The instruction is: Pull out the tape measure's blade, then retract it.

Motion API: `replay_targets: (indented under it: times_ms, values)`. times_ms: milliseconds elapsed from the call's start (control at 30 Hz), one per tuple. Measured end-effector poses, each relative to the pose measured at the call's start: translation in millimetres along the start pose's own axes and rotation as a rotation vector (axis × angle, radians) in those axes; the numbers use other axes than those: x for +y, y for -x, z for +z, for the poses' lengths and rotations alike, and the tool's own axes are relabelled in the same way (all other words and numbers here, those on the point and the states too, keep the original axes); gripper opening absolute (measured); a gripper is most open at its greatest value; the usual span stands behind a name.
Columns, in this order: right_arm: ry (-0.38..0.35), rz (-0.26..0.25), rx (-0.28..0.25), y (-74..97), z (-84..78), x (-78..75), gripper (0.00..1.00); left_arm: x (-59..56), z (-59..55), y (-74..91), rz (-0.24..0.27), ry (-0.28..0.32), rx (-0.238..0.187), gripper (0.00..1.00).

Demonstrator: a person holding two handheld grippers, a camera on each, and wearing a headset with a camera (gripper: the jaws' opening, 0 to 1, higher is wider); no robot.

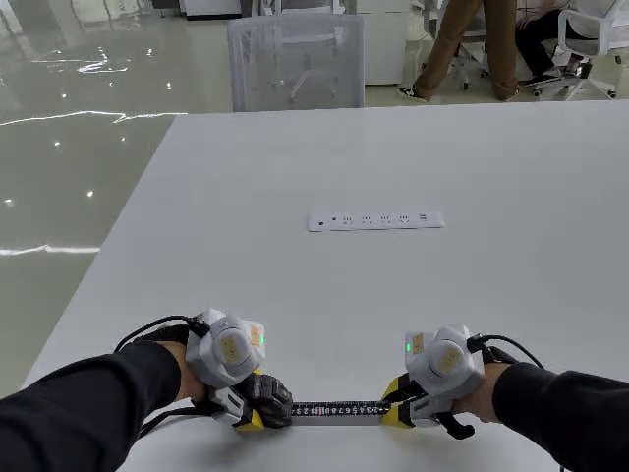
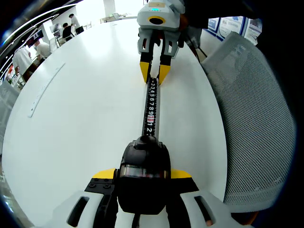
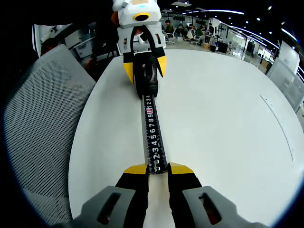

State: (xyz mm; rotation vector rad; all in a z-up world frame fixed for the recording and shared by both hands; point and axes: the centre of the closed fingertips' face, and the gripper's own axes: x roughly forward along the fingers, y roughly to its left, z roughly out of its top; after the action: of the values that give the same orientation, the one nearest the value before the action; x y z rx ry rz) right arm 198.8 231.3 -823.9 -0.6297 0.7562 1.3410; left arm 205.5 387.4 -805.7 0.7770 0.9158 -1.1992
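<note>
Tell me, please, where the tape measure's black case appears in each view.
Head view: case bottom, left of centre, in the left tool.
Left gripper view: case bottom centre, between that tool's jaws.
Right gripper view: case top centre, at the blade's far end.
Shared landmark: the numbered blade, case to right tool.

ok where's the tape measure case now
Head view: the tape measure case sits at the near edge of the table, held in the left gripper, its blade stretching to the right gripper.
</note>
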Motion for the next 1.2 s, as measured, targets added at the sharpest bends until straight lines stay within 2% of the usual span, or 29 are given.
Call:
replay_targets:
  times_ms: [1200]
  values:
    - [-0.028,-0.015,0.029,26.8,-34.2,-7.4,0.11,0.8,-0.1,-0.4,-0.001,0.012,-0.004,0.35]
